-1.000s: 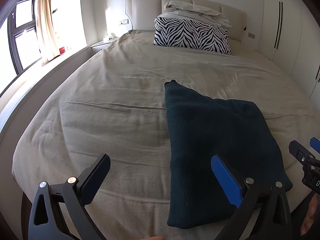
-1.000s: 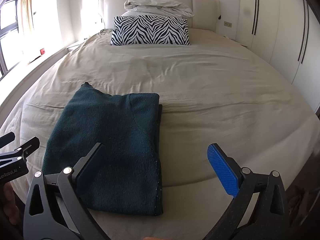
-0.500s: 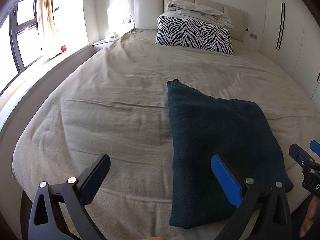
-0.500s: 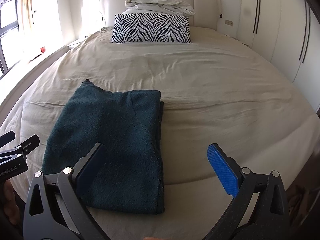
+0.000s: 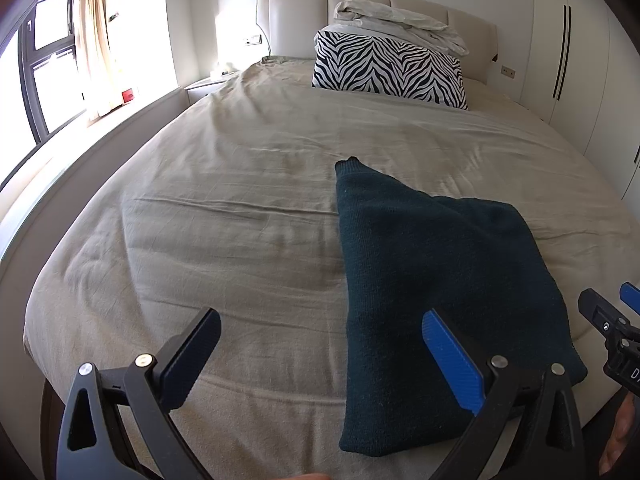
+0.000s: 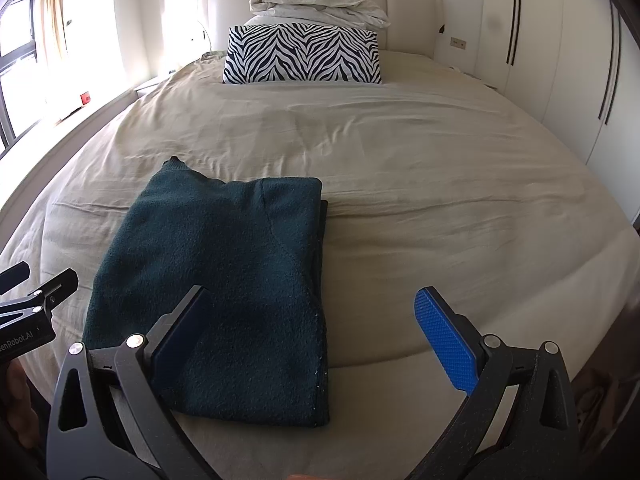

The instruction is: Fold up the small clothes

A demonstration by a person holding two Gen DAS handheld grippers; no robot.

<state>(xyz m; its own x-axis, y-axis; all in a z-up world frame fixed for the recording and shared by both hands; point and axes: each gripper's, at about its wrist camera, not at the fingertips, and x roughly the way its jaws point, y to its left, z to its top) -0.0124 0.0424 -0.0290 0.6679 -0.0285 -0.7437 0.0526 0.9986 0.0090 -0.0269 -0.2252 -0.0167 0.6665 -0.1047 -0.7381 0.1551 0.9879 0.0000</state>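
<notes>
Dark teal knit garment [image 6: 224,280] folded flat; near bed's [image 6: 440,168] foot edge

A wide bed [image 6: 420,168] is covered by a creased beige sheet. A zebra-striped pillow [image 6: 302,55] is propped at the padded headboard [image 6: 408,12], with a crumpled white duvet [image 6: 320,9] piled on top. White wardrobe doors [image 6: 560,52] are seen at right; a curtained window [image 5: 48,80] is seen at left.
</notes>
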